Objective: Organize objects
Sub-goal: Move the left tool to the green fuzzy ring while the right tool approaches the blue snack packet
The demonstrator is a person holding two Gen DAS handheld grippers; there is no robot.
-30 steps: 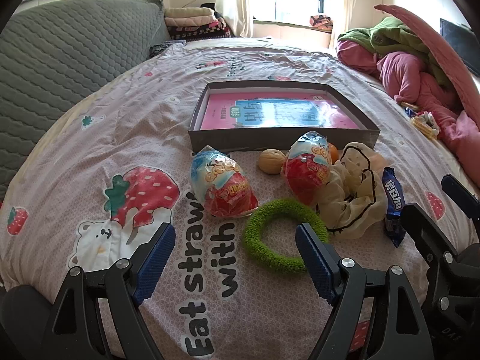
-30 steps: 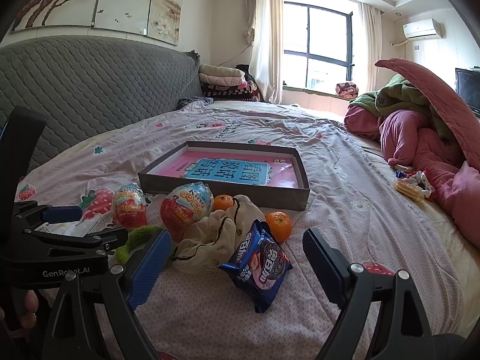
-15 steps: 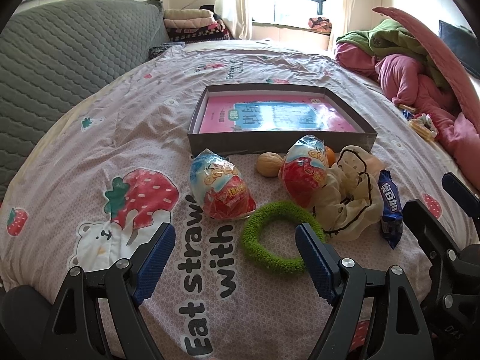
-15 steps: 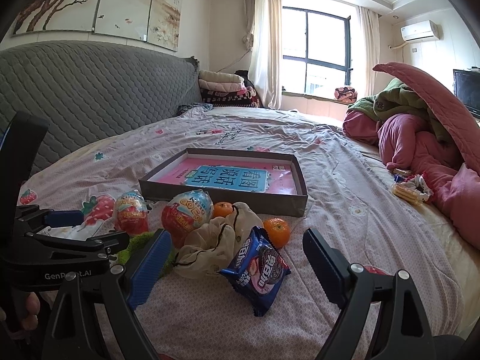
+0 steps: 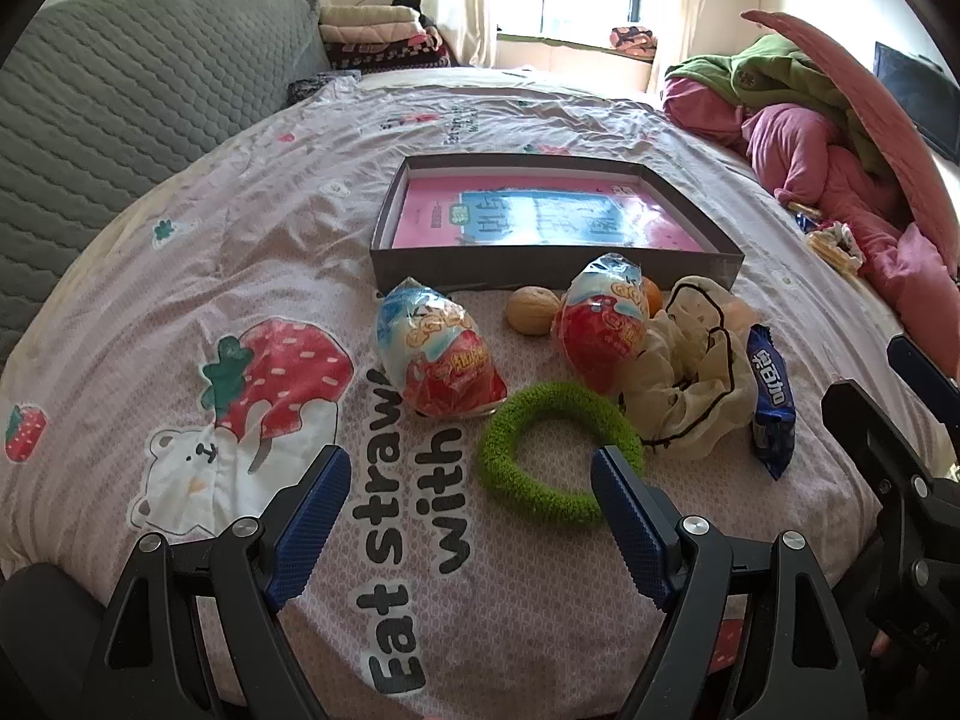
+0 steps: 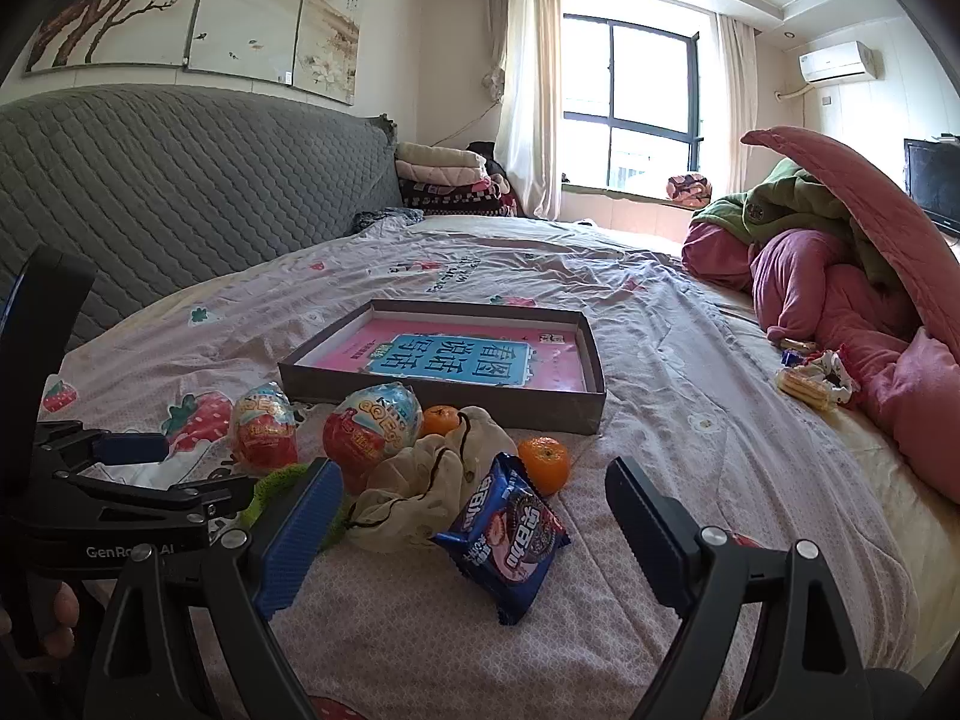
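Objects for sorting lay loose in front of the grey box (image 5: 552, 264), which held only a pink book (image 6: 462, 357): two wrapped toy eggs (image 5: 441, 354), a walnut (image 5: 531, 317), two oranges (image 6: 543, 463), a cloth pouch (image 5: 690, 384), a green ring (image 5: 555, 450) and a biscuit packet (image 6: 504, 534). We held the left gripper (image 5: 474, 516) and right gripper (image 6: 474, 531) wide and empty. We judged nothing yet put away.

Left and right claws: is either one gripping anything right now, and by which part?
Nothing is held. The left claw is open above the sheet near the green ring; the right claw is open over the cookie packet.
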